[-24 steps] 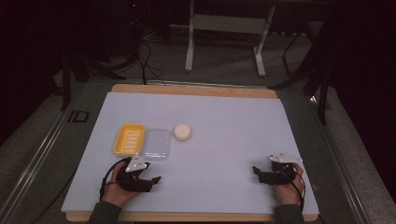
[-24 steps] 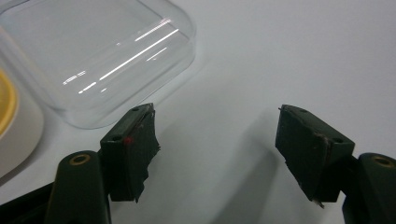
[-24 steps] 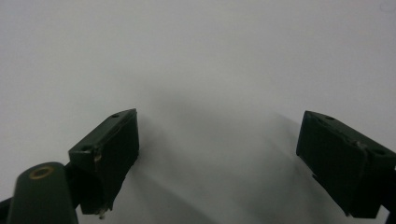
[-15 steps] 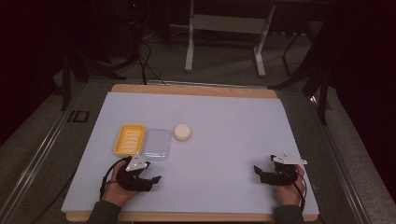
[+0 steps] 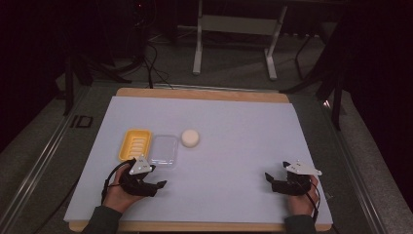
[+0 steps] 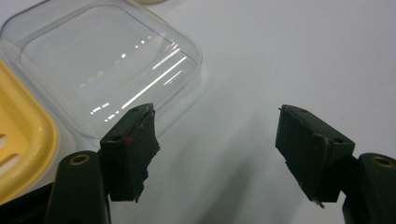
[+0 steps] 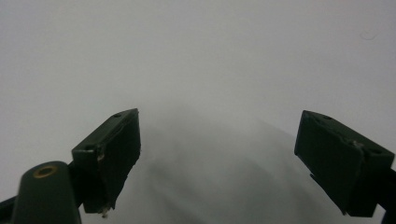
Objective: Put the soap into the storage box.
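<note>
A yellow tray (image 5: pixel 134 144) lies on the white table sheet (image 5: pixel 234 136) at the left, with a clear plastic lid (image 5: pixel 163 150) beside it on its right. A round white puck-like object (image 5: pixel 190 138) sits just right of the lid. My left gripper (image 5: pixel 157 186) rests near the front left, open, just below the lid; in the left gripper view the clear lid (image 6: pixel 112 65) and the yellow tray (image 6: pixel 18 149) lie ahead of its jaws (image 6: pixel 219 140). My right gripper (image 5: pixel 271 181) rests open at the front right, over bare sheet (image 7: pixel 215 154).
The wooden table edge (image 5: pixel 204 93) frames the sheet at the back. Metal stand legs (image 5: pixel 234 44) and cables are on the dark floor beyond the table.
Both hands have barely moved; the right gripper has settled slightly lower toward the front edge. The tray, lid and white object stay in place.
</note>
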Demonstrator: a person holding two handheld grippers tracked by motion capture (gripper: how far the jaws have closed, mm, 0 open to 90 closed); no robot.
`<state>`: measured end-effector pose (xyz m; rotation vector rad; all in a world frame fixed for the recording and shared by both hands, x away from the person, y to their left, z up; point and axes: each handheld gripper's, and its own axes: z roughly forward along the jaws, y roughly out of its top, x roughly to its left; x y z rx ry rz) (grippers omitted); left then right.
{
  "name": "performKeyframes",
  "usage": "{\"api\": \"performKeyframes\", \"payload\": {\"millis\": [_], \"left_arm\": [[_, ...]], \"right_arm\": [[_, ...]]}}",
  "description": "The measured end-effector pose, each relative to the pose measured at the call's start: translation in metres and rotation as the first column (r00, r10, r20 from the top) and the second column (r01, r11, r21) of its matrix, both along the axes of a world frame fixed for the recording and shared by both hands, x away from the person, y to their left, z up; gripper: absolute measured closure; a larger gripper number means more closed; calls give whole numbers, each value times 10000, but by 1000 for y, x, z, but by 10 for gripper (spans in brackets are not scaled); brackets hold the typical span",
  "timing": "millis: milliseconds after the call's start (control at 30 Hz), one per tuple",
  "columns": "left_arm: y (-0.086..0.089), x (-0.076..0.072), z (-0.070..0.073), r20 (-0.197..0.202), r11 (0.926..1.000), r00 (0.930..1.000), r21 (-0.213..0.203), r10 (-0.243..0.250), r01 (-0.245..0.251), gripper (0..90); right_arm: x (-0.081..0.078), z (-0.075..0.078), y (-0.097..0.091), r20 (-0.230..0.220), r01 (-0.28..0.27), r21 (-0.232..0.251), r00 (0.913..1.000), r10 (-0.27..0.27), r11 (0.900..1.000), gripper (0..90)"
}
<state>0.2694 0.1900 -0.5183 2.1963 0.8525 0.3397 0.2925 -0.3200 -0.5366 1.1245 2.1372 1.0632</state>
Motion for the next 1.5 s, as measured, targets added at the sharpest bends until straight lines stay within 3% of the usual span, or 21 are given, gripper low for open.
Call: {"api": "performKeyframes", "payload": {"millis": [167, 633, 1500], "left_arm": [[1, 6, 8, -106, 9998, 9997, -3, -218, 218, 296], [-13, 25, 21, -5, 9946, 9970, 686, -777, 776, 288], [-14, 62, 43, -227, 9881, 9959, 1250, -881, 902, 303]], "right_arm": [[-1, 0, 0, 46, -6, 20, 10000, 6, 10000, 143], [-3, 1, -1, 269, -6, 117, 9996, 3, 9999, 144], [-4, 1, -1, 304, -26, 145, 9995, 21, 9999, 145]]}}
